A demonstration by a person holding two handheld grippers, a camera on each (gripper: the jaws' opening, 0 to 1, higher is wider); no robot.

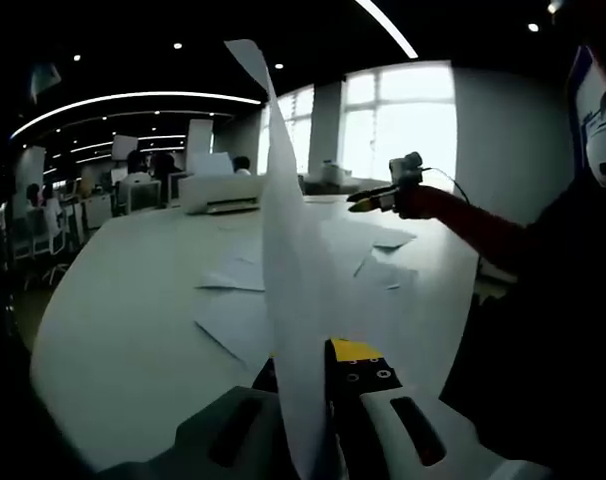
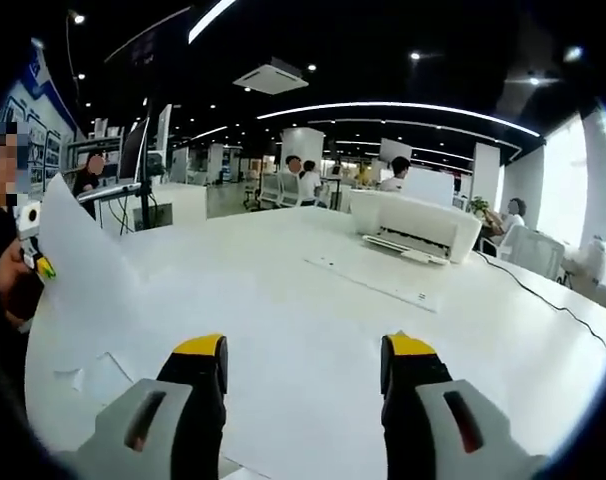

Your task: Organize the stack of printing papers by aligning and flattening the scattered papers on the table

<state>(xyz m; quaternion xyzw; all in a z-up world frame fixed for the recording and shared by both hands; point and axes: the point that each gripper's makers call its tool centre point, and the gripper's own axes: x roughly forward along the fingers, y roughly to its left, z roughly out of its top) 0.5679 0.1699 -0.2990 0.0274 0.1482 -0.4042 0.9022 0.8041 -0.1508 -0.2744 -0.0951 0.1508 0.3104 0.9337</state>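
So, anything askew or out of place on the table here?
Yes. Loose sheets lie scattered at odd angles on the table, not stacked. The left gripper is shut on one sheet, holding it upright. The right gripper is open above bare tabletop.

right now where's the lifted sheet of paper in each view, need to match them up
Left gripper view: the lifted sheet stands edge-on up the middle, clamped in the left gripper.
Right gripper view: the same sheet rises at the far left edge, above the table.
Shared landmark: the white printer at the table's far side.
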